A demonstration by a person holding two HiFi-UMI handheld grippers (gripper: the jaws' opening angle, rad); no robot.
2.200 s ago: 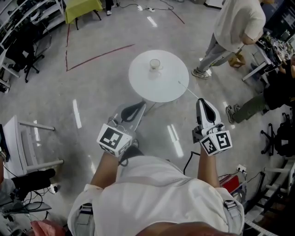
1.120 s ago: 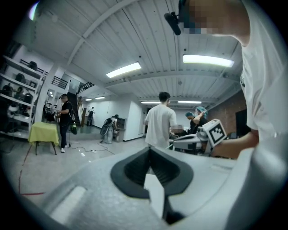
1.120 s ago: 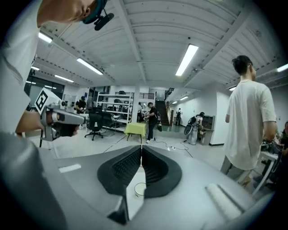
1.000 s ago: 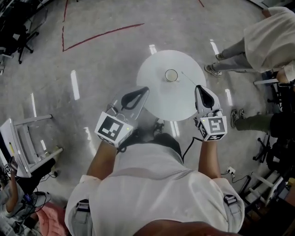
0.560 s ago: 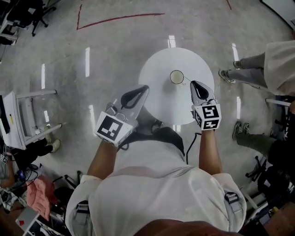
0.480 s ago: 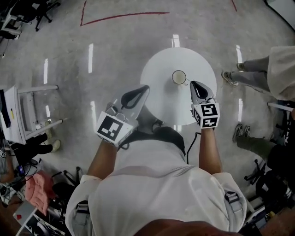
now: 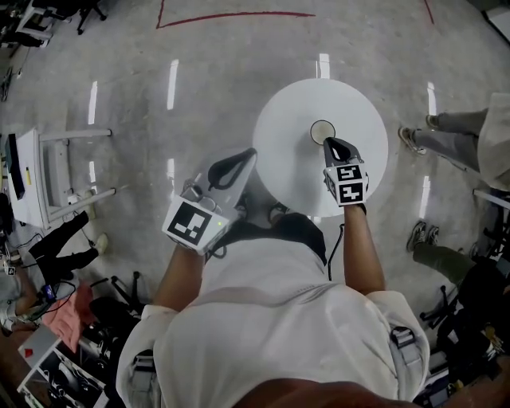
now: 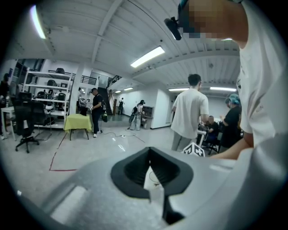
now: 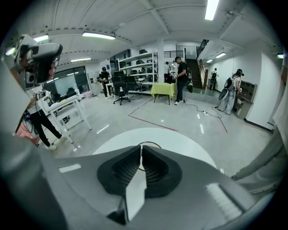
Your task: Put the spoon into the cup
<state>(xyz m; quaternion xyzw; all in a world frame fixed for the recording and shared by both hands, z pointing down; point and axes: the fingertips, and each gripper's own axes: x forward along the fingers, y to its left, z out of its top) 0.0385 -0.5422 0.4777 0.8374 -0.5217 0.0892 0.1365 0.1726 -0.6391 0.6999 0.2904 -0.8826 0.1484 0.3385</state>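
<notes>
**Right gripper at the cup on the round table**

The right gripper (image 7: 330, 143) has its two jaws pressed together, with only a thin crack between them. Nothing shows in that crack. Its tips sit over the table, just beside the cup (image 7: 322, 131). In the right gripper view the rim of the cup peeks out right past the tips. The cup stands upright near the middle of the table. The spoon cannot be seen in any view, so where it is cannot be told.

The left gripper (image 7: 249, 153) has its tips together too and holds nothing. It hangs by the near left edge of the table, well apart from the cup.

The round white table (image 7: 287, 151) is smooth and plain, and the cup is the only thing seen on it.

All around is a shiny grey floor (image 7: 199, 96) with long bright streaks of light. A red line (image 7: 231, 14) is marked on the floor far from the table. A white rack (image 7: 40, 171) stands at the left. A person's legs (image 7: 446, 143) show at the right, near the table.

The right gripper view shows a big room with long ceiling lights (image 9: 99, 35), shelves (image 9: 137, 60), a yellow-green table (image 9: 163, 89), stairs (image 9: 193, 67) and some people standing far off.
</notes>
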